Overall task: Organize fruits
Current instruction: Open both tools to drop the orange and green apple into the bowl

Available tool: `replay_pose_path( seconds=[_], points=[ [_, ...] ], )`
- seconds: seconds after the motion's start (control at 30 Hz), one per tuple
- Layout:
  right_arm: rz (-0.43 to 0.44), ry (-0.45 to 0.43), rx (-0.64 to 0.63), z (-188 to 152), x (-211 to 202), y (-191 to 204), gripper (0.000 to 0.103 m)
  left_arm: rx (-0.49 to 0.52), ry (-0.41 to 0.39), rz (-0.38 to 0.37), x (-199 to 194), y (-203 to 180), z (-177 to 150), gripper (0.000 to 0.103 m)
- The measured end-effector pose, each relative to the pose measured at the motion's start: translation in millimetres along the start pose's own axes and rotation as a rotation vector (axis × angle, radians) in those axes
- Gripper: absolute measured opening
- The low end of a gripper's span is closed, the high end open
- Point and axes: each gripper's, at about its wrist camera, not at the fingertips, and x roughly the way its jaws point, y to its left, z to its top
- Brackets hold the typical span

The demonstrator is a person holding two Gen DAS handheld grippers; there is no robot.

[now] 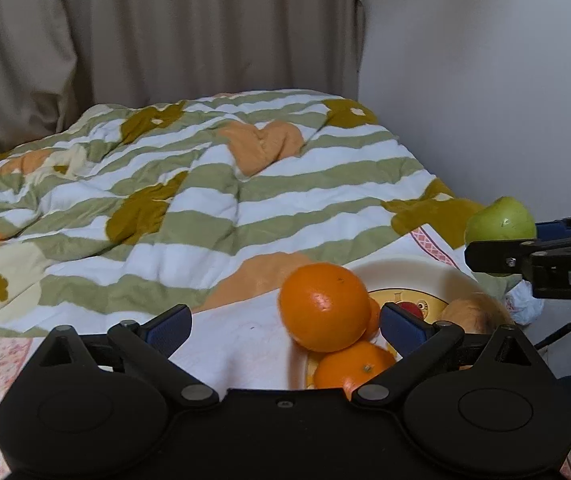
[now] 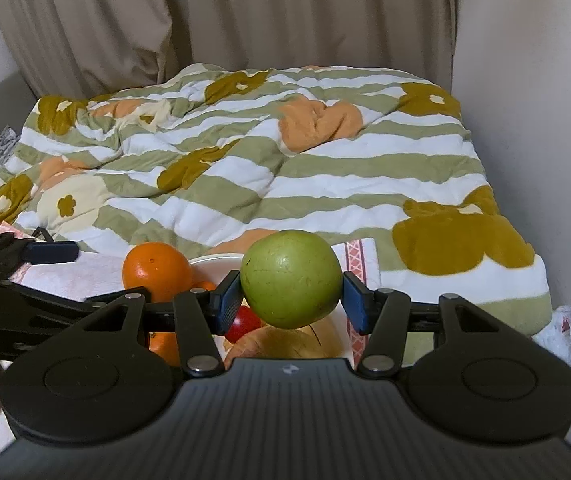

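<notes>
Covering almost the whole bed, a quilt [image 2: 269, 168] with green and white stripes and brown and orange flowers is the biggest thing here. Behind the quilt hangs a beige curtain [image 2: 213, 16]. At the near edge of the quilt lies a white cloth [image 1: 229, 344] with a pink pattern, and on this cloth stands a cream plate [image 1: 409, 276] with a picture inside.

The right tongs [image 2: 291, 300] are closed on a green apple [image 2: 291, 278]: both blue pads press its sides and the apple hangs above the plate, not touching it. The left tongs [image 1: 285, 326] are wide open at the near left side of the plate. An orange [image 1: 323, 306] sits between their blue pads [image 1: 165, 328], on top of another orange [image 1: 353, 366] that lies on the plate; the pads stand apart from it, the right pad only just beside it.

Under the apple, on the plate, I see a red fruit [image 2: 245, 322] and a pale brown fruit [image 2: 285, 344], both partly hidden.
</notes>
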Motion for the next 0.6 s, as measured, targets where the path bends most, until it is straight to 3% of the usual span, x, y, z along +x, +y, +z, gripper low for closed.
replay_pose_path(
  seconds=[0.6],
  points=[
    [0.038,0.113,-0.122,-1.4,55.3,20.8,0.068,-0.135,-0.03,0.111,-54.3,48.0,-25.5,0.102]
  ],
)
